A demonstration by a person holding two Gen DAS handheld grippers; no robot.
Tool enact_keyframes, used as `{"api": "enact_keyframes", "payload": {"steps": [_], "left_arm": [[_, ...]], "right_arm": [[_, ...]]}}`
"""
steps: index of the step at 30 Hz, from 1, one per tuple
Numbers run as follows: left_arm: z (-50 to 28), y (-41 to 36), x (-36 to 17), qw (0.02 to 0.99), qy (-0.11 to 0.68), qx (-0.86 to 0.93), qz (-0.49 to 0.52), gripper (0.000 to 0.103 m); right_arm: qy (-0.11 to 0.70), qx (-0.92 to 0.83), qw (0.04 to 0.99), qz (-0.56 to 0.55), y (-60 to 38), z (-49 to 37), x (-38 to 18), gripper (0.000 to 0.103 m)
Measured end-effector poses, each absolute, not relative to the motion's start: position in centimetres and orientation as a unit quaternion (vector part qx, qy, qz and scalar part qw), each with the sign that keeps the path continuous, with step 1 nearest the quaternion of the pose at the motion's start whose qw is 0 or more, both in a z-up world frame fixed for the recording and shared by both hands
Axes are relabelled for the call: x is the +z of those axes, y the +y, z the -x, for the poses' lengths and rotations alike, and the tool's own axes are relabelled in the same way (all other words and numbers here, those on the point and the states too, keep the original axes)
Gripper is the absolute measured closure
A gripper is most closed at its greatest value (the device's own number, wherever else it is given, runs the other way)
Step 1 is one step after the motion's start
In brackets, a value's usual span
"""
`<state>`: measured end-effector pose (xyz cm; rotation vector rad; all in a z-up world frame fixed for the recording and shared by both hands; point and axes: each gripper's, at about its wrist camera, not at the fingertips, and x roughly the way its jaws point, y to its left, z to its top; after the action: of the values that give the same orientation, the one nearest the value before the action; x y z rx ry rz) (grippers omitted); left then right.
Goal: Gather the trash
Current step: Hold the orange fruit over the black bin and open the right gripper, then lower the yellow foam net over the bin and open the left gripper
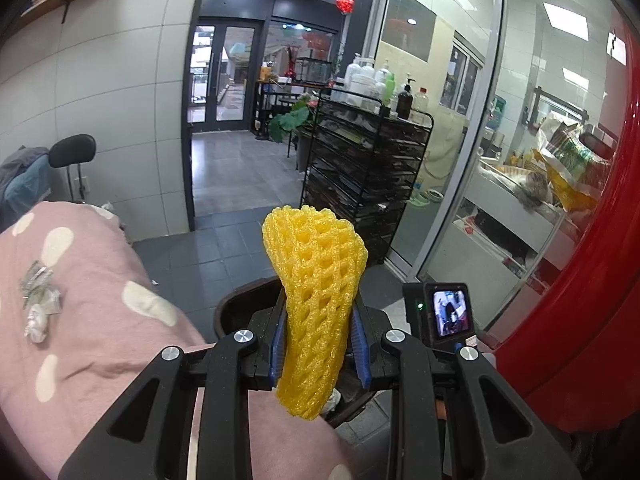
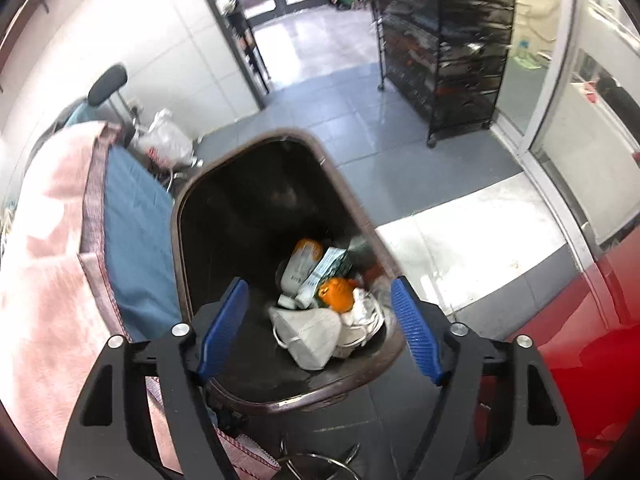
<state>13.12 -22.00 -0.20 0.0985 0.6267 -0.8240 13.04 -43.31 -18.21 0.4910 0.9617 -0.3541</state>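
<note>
A yellow foam net [image 1: 316, 304], long axis upright, was held pinched in the left claw [image 1: 318, 354] just above the near rim of the dark bin [image 2: 224, 216], over which the right claw [image 2: 320, 332] was spread wide and empty above the trash.

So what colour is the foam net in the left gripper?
Bright yellow foam net, clearest in the left wrist view.

We cannot see the bin's [image 1: 228, 312] inside from the left wrist; the net [image 1: 316, 304] and gripper [image 1: 320, 344] hide most of it. From the right wrist, the blanket [image 2: 44, 248] is smeared, and the carton's [image 2: 326, 268] print is unreadable.
</note>
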Motion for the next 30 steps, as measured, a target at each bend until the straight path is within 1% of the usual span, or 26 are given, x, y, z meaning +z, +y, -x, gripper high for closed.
{"api": "enact_keyframes", "payload": {"steps": [10, 20, 22, 23, 25, 26, 27, 30], "left_arm": [[-14.4, -26.5, -3.5, 0.846, 0.338, -0.406, -0.069, 0.076], [-15.7, -28.0, -5.7, 0.832, 0.374, -0.403, -0.072, 0.075], [-15.8, -28.3, -6.0, 0.832, 0.375, -0.402, -0.074, 0.072], [-15.9, -28.4, -6.1, 0.831, 0.377, -0.402, -0.074, 0.067], [-16.0, -28.5, -6.2, 0.831, 0.379, -0.402, -0.07, 0.052], [-16.1, -28.5, -6.3, 0.831, 0.378, -0.402, -0.067, 0.038], [-16.1, -28.3, -6.2, 0.833, 0.376, -0.401, -0.059, 0.03], [-16.4, -28.0, -6.2, 0.835, 0.377, -0.397, -0.05, 0.023]], "right_arm": [[0.445, -0.195, 0.837, -0.252, -45.4, -10.5, -17.8, 0.029], [0.435, -0.22, 0.833, -0.262, -47.2, -9.5, -17.6, 0.027], [0.435, -0.221, 0.833, -0.262, -47.3, -9.3, -17.7, 0.027], [0.436, -0.221, 0.832, -0.262, -47.4, -9.3, -17.8, 0.027], [0.438, -0.221, 0.831, -0.262, -47.3, -9.2, -17.9, 0.027], [0.439, -0.22, 0.831, -0.263, -47.3, -9.2, -17.9, 0.027], [0.439, -0.22, 0.83, -0.264, -47.3, -9.2, -17.9, 0.027], [0.438, -0.219, 0.831, -0.264, -47.3, -9.2, -17.8, 0.027]]}}
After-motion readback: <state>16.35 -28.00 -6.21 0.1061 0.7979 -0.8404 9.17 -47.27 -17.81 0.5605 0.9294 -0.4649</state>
